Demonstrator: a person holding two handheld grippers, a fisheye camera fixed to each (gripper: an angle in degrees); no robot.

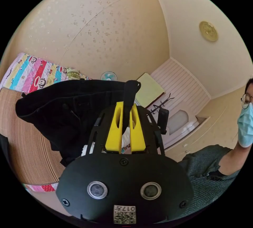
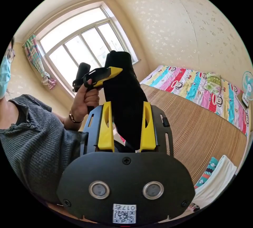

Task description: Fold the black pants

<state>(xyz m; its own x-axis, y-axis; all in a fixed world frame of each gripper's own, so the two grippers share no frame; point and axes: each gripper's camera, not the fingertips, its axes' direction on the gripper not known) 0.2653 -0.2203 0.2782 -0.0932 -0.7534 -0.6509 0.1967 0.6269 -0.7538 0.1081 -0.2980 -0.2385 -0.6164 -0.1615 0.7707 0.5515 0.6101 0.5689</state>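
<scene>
black pants (image 1: 68,112) pinched between left gripper (image 1: 126,133) fingers – right gripper (image 2: 127,130) fingers clamp fold too

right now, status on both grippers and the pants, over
Left gripper shut on black pants, lifted over striped mat. Right gripper fingers apart around the hanging cloth, grip unclear. Nothing in the way.
</scene>
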